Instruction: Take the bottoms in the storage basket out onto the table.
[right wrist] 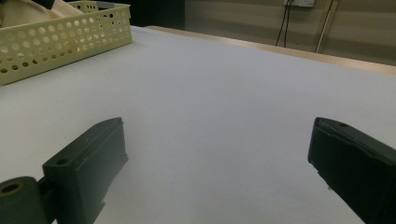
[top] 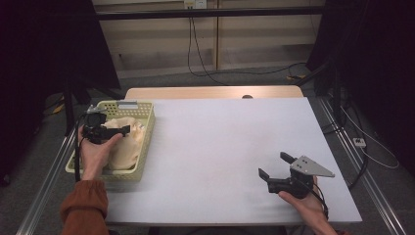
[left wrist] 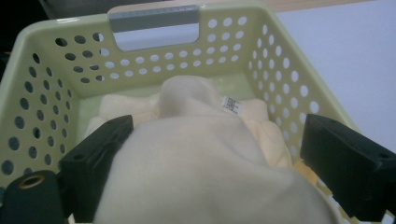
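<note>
**A:** Right now your left gripper (top: 128, 129) sits over the pale green basket (top: 146, 131) at the left edge of the worktop (top: 220, 147), and the cream cloth (left wrist: 196, 158) is heaped inside it. Which way does the cloth lie from the jaws?

**B:** Straight ahead and under them. In the left gripper view the jaws stand wide, one on each side of the nearest hump of cloth, and I can't see the pads pressing it, so you're straddling it, not holding it. The heap runs away from you toward the basket's grey handle (left wrist: 154, 17), along the basket's length, so your jaws cross it rather than lie along it.

**A:** And your right gripper (top: 274, 168)?

**B:** Well apart, at the near right of the worktop, jaws open with nothing between them; in its own view there's bare white surface ahead and the basket far off at the upper left.

**A:** So the left hand is clearly the nearer one.

**B:** Yes. I'd judge the next move is yours on the left: sink a little and close across that hump.
</note>
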`<state>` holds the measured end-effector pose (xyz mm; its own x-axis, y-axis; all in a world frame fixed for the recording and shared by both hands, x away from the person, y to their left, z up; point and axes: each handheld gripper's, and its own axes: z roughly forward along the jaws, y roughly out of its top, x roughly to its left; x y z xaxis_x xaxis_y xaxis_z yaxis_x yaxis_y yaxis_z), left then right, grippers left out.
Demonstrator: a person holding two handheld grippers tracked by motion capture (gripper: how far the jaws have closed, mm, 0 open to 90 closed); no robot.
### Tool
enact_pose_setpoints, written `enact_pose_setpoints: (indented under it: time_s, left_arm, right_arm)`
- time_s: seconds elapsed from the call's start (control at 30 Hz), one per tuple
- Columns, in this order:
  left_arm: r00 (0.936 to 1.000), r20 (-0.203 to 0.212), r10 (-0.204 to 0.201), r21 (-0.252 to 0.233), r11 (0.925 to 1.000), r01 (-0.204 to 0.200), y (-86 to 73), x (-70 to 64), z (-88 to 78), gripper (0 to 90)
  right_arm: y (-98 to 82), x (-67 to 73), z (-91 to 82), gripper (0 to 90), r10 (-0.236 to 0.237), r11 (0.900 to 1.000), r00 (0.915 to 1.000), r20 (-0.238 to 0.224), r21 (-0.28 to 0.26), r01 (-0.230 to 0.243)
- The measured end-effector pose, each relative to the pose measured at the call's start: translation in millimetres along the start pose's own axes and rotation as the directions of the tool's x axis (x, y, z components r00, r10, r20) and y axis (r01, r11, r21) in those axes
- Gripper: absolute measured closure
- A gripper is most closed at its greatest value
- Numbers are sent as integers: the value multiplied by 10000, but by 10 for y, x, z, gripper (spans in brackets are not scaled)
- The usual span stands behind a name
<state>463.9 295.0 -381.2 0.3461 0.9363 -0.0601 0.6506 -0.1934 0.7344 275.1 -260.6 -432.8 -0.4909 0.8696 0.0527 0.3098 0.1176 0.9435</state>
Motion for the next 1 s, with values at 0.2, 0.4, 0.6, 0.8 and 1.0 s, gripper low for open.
enact_pose_setpoints:
  time_s: [0.2, 0.4, 0.6, 0.8, 1.0]
  left_arm:
    - [9997, -166, 157, 808, 9966, -143, -30, 44, 27, 100]
    - [9994, -306, 150, 1459, 9892, -104, -58, 32, 72, 66]
    - [9990, -422, 115, 2031, 9792, -27, -79, 55, 131, 120]
    - [9974, -676, 246, 2821, 9594, -45, -97, 45, 161, 211]
    - [9981, -594, 132, 3120, 9501, 60, -103, 27, 151, 366]
  right_arm:
    - [-1, -2, 1, 42, -31, 10000, 10000, -5, 35, 31]
    - [-3, -2, -9, 42, -28, 10000, 10000, 10, 34, 28]
    - [-3, 4, -8, 42, -60, 10000, 10000, -34, 52, 60]
    - [-6, -6, -19, 42, -15, 10000, 10000, 24, 61, 15]
    - [0, 2, -4, 41, -39, 10000, 10000, -1, 40, 39]
